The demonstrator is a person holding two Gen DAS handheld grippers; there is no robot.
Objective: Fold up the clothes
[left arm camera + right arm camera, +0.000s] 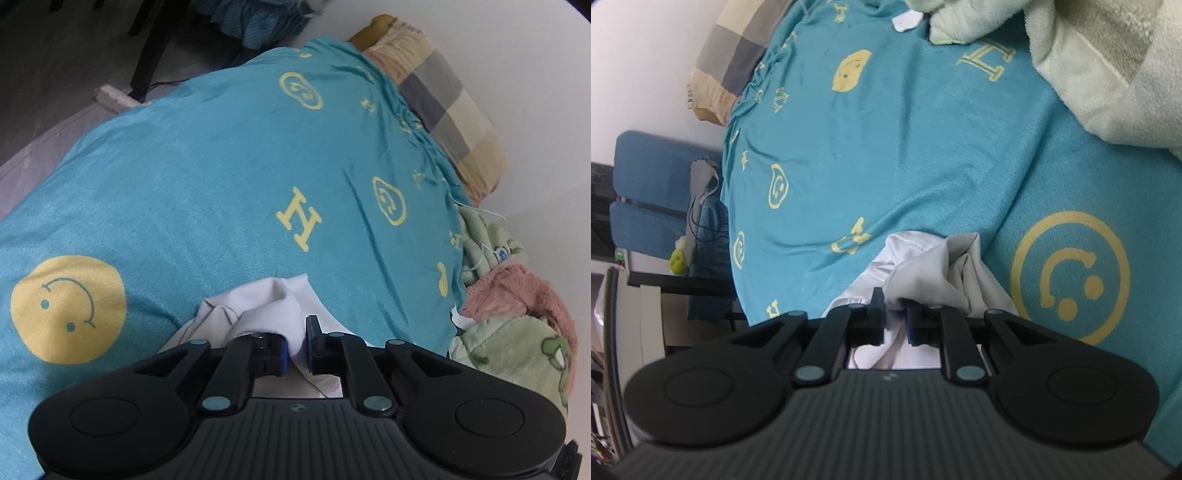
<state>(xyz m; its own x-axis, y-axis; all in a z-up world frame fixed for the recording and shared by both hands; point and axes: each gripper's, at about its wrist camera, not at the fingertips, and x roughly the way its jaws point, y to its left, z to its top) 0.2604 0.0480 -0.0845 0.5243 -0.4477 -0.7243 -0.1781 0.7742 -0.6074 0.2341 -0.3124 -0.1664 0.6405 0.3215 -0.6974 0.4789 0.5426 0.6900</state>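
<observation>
Left wrist: crumpled, soft white garment between tool fingers.

Left gripper fingers pinched, right gripper likewise

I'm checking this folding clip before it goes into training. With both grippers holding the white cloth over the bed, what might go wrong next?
1. Each grip looks thin: the left gripper and right gripper pinch only a bunched edge of the white garment, so it may slip out when pulled.
2. The cloth is crumpled, so a fold could trap wrinkles.
3. The green blanket lies close and may crowd the fold on the blue sheet.
</observation>
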